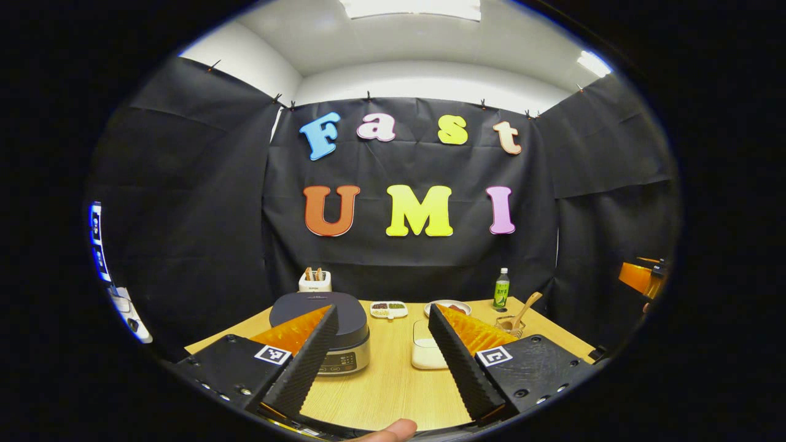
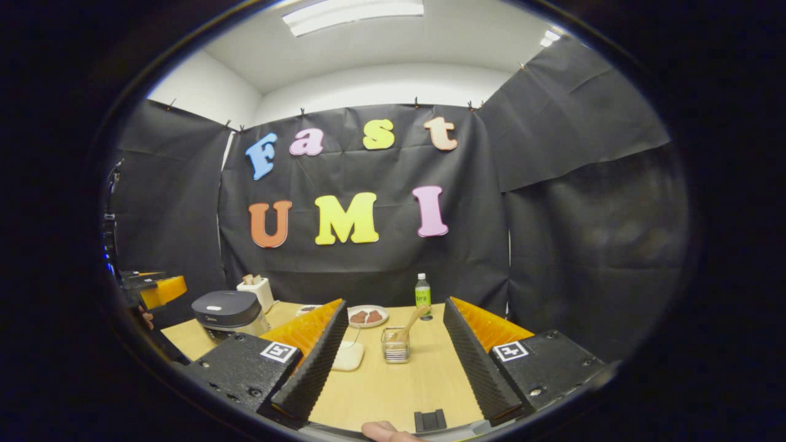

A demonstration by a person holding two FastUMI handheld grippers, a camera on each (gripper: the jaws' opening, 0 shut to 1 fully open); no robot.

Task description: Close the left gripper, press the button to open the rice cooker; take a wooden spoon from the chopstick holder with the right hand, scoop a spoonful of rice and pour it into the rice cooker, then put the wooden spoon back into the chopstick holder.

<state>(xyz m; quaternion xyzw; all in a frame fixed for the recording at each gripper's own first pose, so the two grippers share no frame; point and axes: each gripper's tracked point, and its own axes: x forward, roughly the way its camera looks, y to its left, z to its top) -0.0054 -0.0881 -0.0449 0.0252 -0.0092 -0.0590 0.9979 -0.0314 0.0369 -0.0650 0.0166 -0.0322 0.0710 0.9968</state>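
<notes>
Rice cooker (image 1: 325,331) sits on the counter (image 1: 393,387) with its dark lid down, partly behind the left finger of the left gripper (image 1: 384,359), whose jaws are spread wide with nothing between them. Ahead through that gap lies a white container of rice (image 1: 427,353), just inside the right finger. Beyond the right finger stands the chopstick holder (image 1: 509,324), the wooden spoon (image 1: 527,307) leaning out of it, and a green bottle (image 1: 501,288) stands farther back.

In the right gripper view, the right gripper (image 2: 393,362) also has its jaws released and empty. The chopstick holder (image 2: 396,347) with the wooden spoon (image 2: 411,322) stands directly ahead between the fingers, well apart from them. The rice cooker (image 2: 228,313) lies off to the left of the left finger, lid closed. A fingertip (image 2: 381,430) shows at the bottom edge.
</notes>
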